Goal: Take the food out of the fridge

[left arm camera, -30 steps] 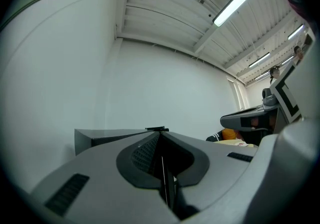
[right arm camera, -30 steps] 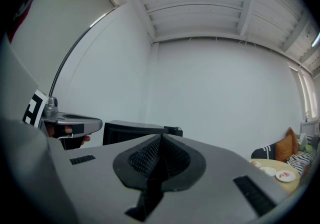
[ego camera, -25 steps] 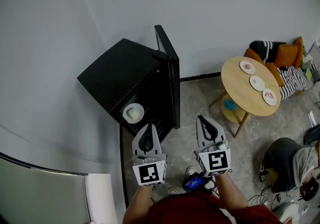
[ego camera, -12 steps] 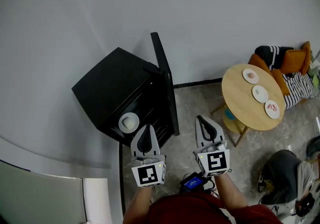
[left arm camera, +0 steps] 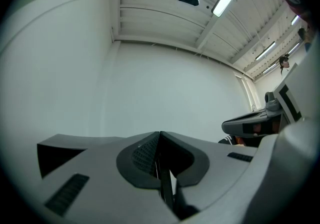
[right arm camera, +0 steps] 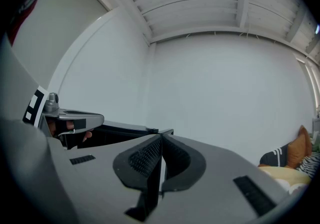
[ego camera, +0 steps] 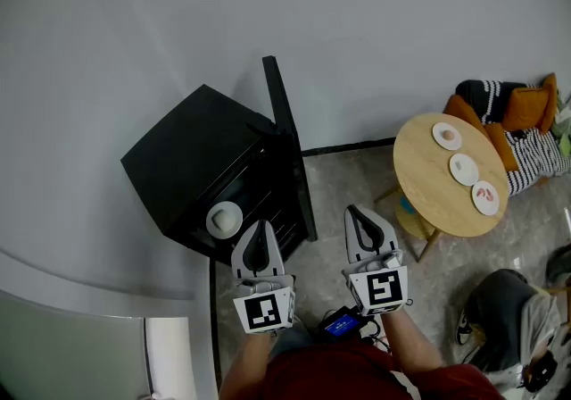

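- The black fridge [ego camera: 187, 157] stands against the wall with its door [ego camera: 285, 144] swung open.
- A round wooden table [ego camera: 437, 184] stands to the right, with three small plates [ego camera: 463, 169] in a row along the tabletop's far right edge.
- The left gripper [ego camera: 258, 233] and right gripper [ego camera: 363, 221] hover side by side in front of the fridge, each with its jaws pressed together (nothing between them).
- A white dish [ego camera: 223, 219] of food sits at the front edge of the fridge's open interior, just beyond the left gripper's tip.
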`<state>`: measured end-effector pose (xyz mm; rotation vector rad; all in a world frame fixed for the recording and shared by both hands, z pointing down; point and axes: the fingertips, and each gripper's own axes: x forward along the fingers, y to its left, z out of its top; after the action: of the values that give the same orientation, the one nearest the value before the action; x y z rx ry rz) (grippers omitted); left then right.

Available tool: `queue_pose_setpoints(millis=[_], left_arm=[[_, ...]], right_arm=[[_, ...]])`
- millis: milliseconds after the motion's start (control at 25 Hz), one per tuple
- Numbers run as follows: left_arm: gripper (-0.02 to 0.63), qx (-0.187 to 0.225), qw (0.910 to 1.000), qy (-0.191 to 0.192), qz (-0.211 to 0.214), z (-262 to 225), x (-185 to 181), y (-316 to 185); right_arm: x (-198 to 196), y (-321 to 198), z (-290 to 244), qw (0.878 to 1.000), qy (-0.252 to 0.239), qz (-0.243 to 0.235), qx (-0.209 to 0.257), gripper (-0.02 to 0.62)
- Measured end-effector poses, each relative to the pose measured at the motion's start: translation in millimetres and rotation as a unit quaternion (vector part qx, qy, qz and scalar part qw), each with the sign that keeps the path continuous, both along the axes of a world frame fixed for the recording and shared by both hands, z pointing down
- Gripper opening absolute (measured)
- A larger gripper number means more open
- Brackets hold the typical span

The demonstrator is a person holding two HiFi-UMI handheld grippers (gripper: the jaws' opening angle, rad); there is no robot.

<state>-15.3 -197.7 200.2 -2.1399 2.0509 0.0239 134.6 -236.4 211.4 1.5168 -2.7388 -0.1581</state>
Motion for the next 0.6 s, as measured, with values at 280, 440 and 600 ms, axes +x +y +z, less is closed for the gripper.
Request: queue_pose_setpoints(millis=[280,440,600], left_arm=[[0.014,-0.002,1.0000,0.003,-0.001,1.8,-12.2,-0.4],[0.014,-0.005,1.0000,0.004,-0.002,4.9,-22.8,-1.0],[0.014,-0.005,0.9999,0.014,-0.005,8.2,-32.9,-2.4]], right_arm=[[-14.1,0.6,0.5,1.000,0.004,0.001,-0.009,0.023],[-25.6,-0.6,4.9,1.000,0.010,-0.008,-0.004,0.023],[-35.1,-3.1,8.9,1.000,0.013,-0.010,-0.008,0.023]])
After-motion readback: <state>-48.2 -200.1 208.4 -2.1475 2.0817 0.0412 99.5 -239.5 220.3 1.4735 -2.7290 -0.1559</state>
